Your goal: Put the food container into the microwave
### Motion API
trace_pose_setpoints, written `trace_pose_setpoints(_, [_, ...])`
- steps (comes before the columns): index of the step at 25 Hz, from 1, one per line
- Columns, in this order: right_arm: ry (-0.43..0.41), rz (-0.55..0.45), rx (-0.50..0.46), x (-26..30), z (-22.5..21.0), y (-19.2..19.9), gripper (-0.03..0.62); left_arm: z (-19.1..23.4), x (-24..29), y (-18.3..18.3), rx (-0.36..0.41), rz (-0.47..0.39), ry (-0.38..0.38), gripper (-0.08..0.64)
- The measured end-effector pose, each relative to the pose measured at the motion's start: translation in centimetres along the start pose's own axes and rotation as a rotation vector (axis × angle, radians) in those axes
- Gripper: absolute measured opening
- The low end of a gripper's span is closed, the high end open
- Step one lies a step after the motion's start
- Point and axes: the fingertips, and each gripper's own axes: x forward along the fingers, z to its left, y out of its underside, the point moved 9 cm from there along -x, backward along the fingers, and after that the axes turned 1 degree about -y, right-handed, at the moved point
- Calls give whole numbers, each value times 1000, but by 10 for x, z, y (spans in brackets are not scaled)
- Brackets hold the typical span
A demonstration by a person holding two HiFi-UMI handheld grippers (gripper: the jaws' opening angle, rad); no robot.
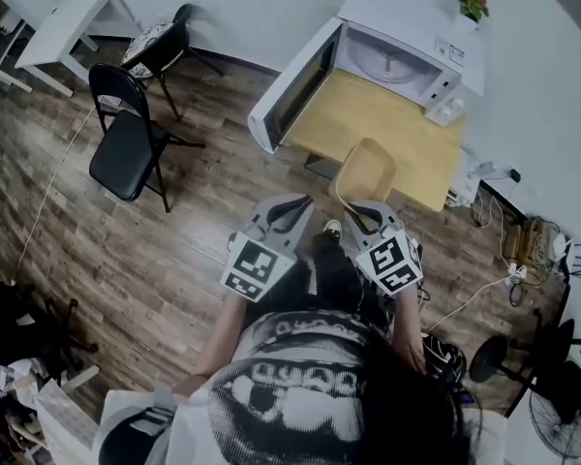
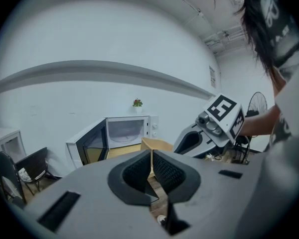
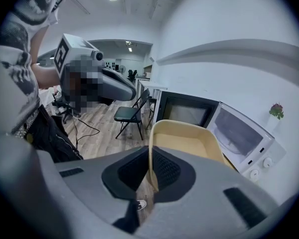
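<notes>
A tan, empty food container point(image 1: 365, 170) hangs in the air in front of the wooden table point(image 1: 407, 153). My right gripper point(image 1: 353, 208) is shut on its near rim; in the right gripper view the rim point(image 3: 150, 158) runs between the pads and the tray point(image 3: 189, 141) stretches ahead. The white microwave point(image 1: 397, 61) stands at the table's back with its door point(image 1: 290, 85) swung wide to the left and a bare turntable inside. My left gripper point(image 1: 300, 203) floats just left of the container, its jaws shut with nothing held point(image 2: 151, 156).
A small potted plant point(image 1: 473, 5) sits on top of the microwave. Two black folding chairs point(image 1: 126, 143) and a white table point(image 1: 68, 22) stand to the left. Cables and a power strip point(image 1: 523, 260) lie on the floor at the right, near a fan point(image 1: 552, 395).
</notes>
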Motion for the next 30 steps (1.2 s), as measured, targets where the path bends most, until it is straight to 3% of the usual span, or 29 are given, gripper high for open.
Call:
trace_pose_setpoints(11, [10, -40, 45, 41, -100, 6, 25, 32, 68, -22, 18, 18, -16, 11])
trace_pose_setpoints(20, [-6, 4, 27, 84, -206, 16, 25, 69, 144, -62, 46, 2, -50, 11])
trace_pose_setpoints(30, [1, 17, 55, 136, -290, 33, 25, 83, 201, -75, 60, 48, -52, 11])
